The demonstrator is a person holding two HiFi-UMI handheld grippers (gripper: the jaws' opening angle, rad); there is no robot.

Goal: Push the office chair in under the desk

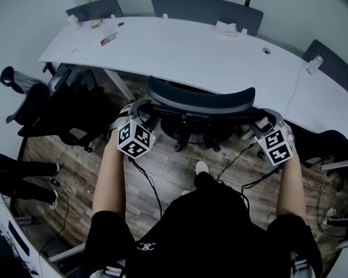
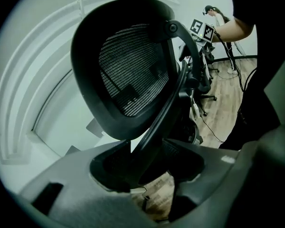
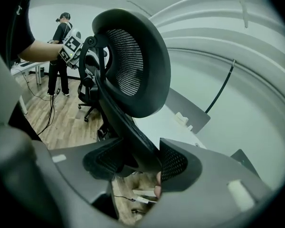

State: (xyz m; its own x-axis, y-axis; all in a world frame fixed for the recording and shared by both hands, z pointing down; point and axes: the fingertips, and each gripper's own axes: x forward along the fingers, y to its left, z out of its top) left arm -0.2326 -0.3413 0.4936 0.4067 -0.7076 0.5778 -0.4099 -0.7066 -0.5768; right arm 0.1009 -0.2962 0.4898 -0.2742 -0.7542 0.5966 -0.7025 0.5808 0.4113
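A black office chair stands in front of the curved white desk (image 1: 180,51), its mesh headrest (image 1: 200,100) near the desk's edge. My left gripper (image 1: 136,110) is at the left end of the chair's back frame. In the left gripper view the slanted frame bar (image 2: 166,113) runs between the jaws of the left gripper (image 2: 147,165), and the pads press on it. My right gripper (image 1: 267,119) is at the right end. In the right gripper view the bar (image 3: 118,118) passes between the wide jaws of the right gripper (image 3: 137,163) and rests against one pad.
A second black chair (image 1: 58,106) stands at the left, and a person's legs (image 1: 17,175) show beside it. Cables (image 1: 148,181) trail over the wooden floor. Grey chairs (image 1: 206,7) line the desk's far side. Small items (image 1: 109,38) and a white box (image 1: 226,28) lie on the desk.
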